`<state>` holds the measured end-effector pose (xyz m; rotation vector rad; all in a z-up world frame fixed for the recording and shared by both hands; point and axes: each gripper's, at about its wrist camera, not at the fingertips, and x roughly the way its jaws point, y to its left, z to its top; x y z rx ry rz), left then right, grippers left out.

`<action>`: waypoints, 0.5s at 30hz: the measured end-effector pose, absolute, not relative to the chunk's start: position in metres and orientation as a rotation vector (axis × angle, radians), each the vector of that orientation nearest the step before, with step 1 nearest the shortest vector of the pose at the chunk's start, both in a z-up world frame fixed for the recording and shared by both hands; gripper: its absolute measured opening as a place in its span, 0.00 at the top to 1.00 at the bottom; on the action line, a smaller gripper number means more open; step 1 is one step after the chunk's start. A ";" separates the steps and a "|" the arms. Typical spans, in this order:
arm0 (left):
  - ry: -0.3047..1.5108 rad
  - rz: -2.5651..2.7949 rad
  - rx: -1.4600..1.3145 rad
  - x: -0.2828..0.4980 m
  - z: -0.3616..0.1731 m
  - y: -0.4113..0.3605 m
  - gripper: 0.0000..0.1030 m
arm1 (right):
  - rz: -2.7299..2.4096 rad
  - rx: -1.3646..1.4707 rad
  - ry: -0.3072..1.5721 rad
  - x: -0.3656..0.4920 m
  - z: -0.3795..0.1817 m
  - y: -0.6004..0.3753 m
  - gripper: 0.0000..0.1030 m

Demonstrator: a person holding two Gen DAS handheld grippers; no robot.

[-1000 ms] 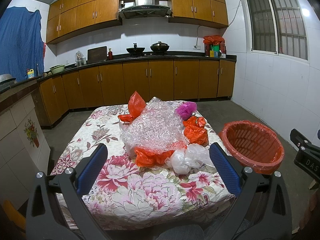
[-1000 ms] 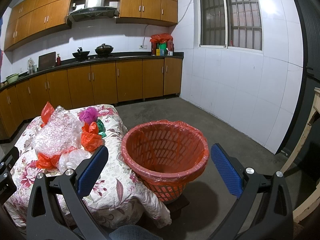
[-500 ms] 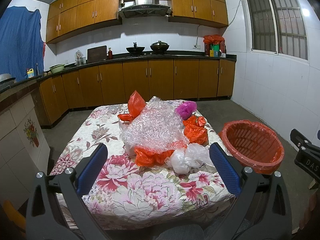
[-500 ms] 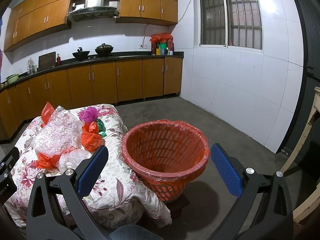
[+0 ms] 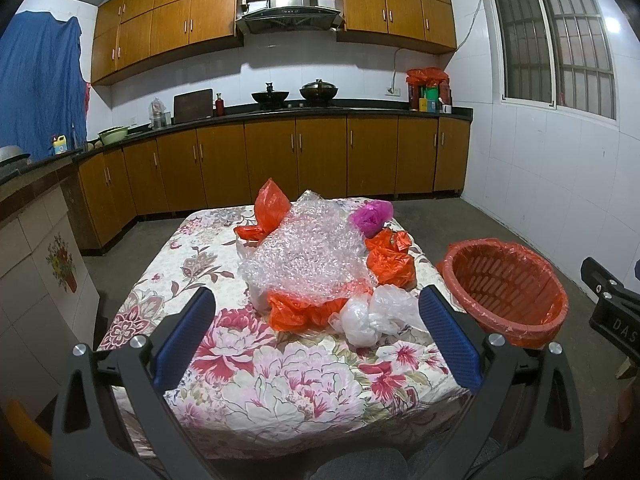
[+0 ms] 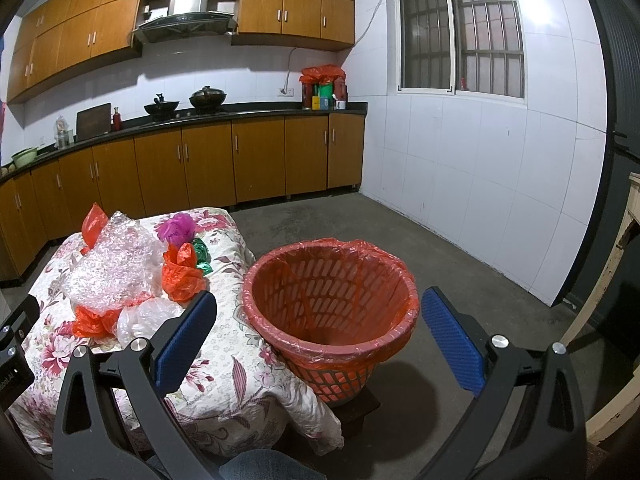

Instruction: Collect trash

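Plastic trash (image 5: 316, 264) is lying on the table (image 5: 256, 376); both grippers (image 5: 316, 334) (image 6: 316, 334) are gaping empty; only the right view is showing green wrap (image 6: 202, 254) by the bin (image 6: 332, 300).

Home kitchen: wooden cabinets (image 5: 320, 160), range hood (image 5: 289, 8), woks on stove (image 5: 294, 94)

The right tool (image 5: 614, 316) at the frame's edge bears the cut-off white letters "DAS".
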<state>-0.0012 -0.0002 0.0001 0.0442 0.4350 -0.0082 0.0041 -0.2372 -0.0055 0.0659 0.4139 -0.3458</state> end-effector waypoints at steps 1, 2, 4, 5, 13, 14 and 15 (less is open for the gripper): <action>0.436 -0.009 0.044 -0.001 0.000 0.000 0.04 | -0.345 0.066 0.414 0.004 -0.006 -0.237 0.02; 0.436 -0.008 0.044 -0.001 0.000 0.000 0.04 | -0.345 0.066 0.414 0.004 -0.006 -0.237 0.02; 0.437 -0.009 0.044 -0.001 0.000 0.000 0.04 | -0.346 0.066 0.414 0.004 -0.006 -0.237 0.02; 0.437 -0.009 0.044 -0.001 0.000 0.000 0.04 | -0.346 0.067 0.414 0.004 -0.006 -0.237 0.02; 0.441 -0.009 0.044 -0.004 -0.006 -0.007 0.04 | -0.348 0.069 0.417 0.006 -0.006 -0.236 0.02; 0.441 -0.009 0.043 -0.004 -0.006 -0.007 0.04 | -0.350 0.070 0.418 0.006 -0.007 -0.235 0.02; 0.442 -0.009 0.043 -0.004 -0.007 -0.008 0.04 | -0.351 0.071 0.421 0.006 -0.011 -0.238 0.02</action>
